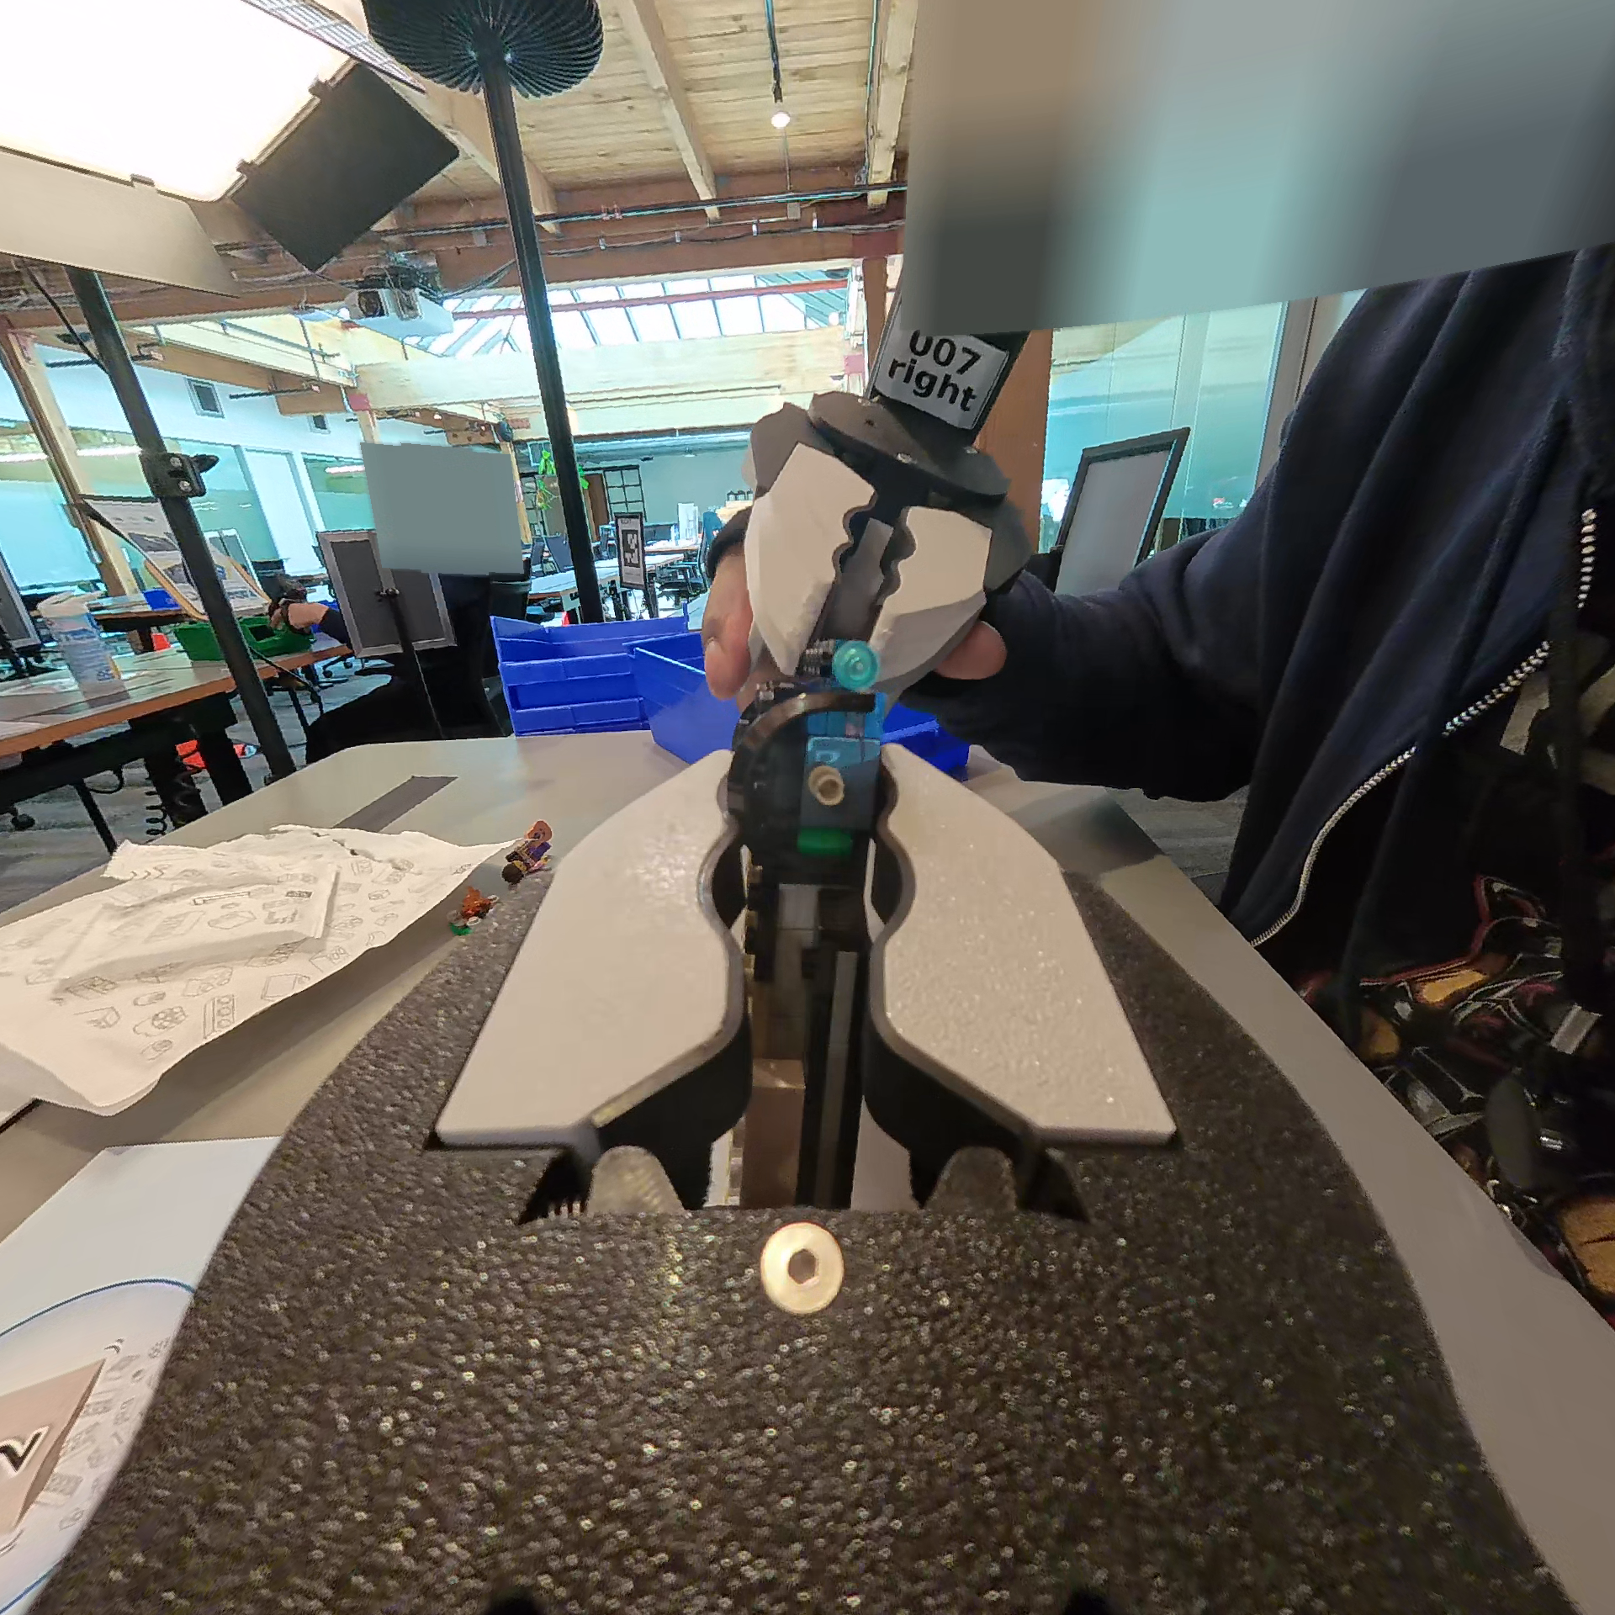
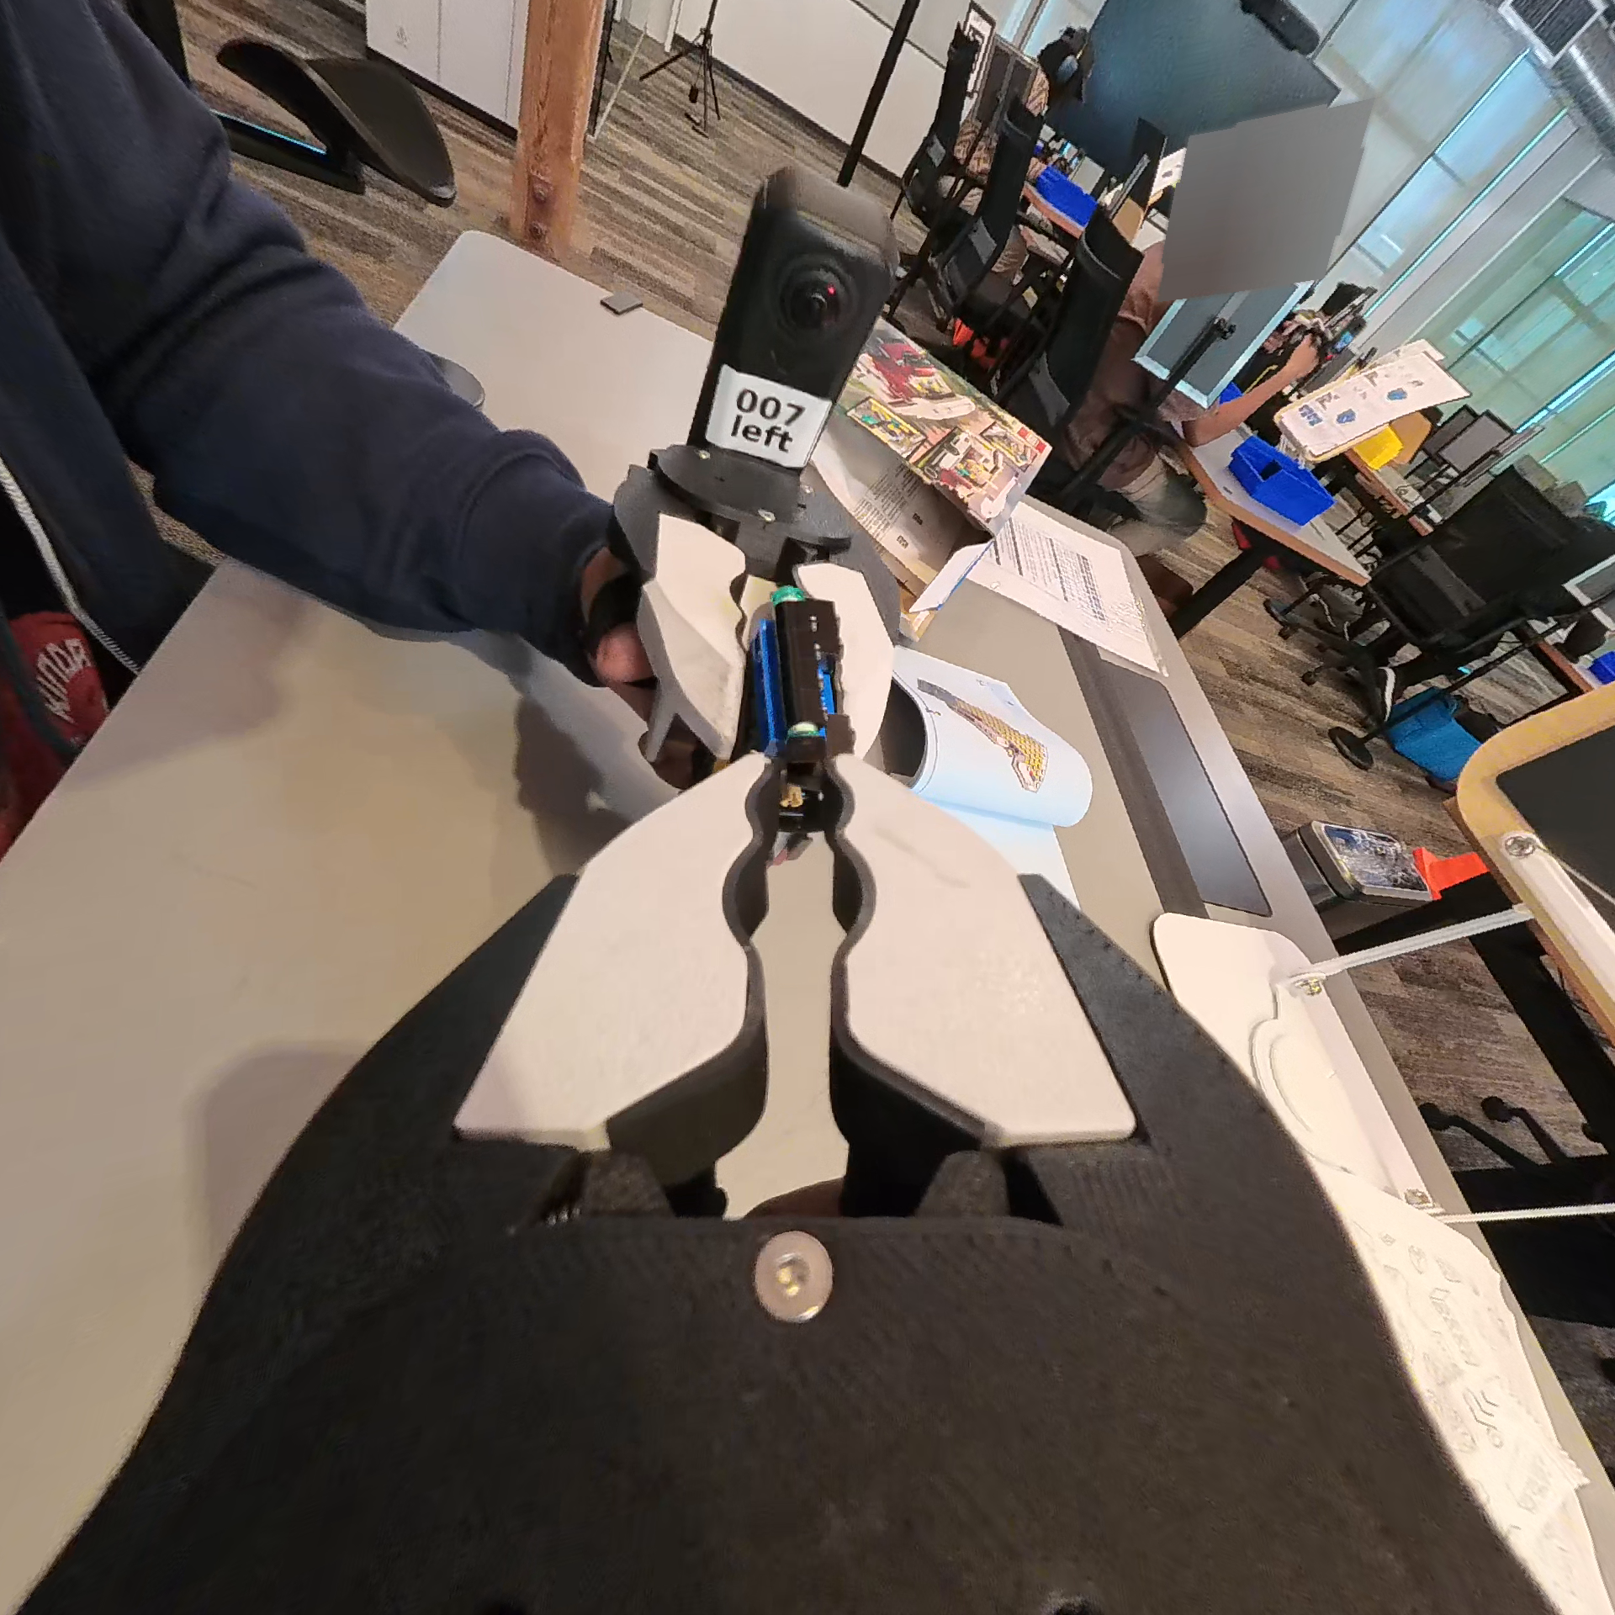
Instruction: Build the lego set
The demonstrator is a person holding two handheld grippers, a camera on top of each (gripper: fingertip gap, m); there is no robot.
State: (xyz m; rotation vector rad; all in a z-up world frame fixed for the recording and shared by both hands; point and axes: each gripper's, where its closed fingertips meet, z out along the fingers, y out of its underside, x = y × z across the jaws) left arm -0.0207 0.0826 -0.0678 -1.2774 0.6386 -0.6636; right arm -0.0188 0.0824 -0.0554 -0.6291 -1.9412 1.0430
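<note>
To your left, crumpled white printed paper sheets [image 1: 218, 926] and a few small loose brick figures [image 1: 529, 852] are lying unused on the grey surface [image 2: 218, 830]. They are sitting well apart from the build, and the stretch nearer you is giving open room on that side. In the middle, your left gripper [image 1: 808, 786] is clamping a long black and blue brick-built model [image 1: 830, 760] above the surface, pads pressing on both its sides. Your right gripper [image 2: 797, 791] is meeting it end-on, nearly closed and pinching a small dark piece with a translucent teal round stud [image 1: 855, 661] against the model's tip. Whether that piece is seated, you cannot tell. To your right, an open light-blue instruction booklet [image 2: 987, 752] is crowding the surface near its edge, with stacked blue plastic bins [image 1: 577, 673] standing beyond.
</note>
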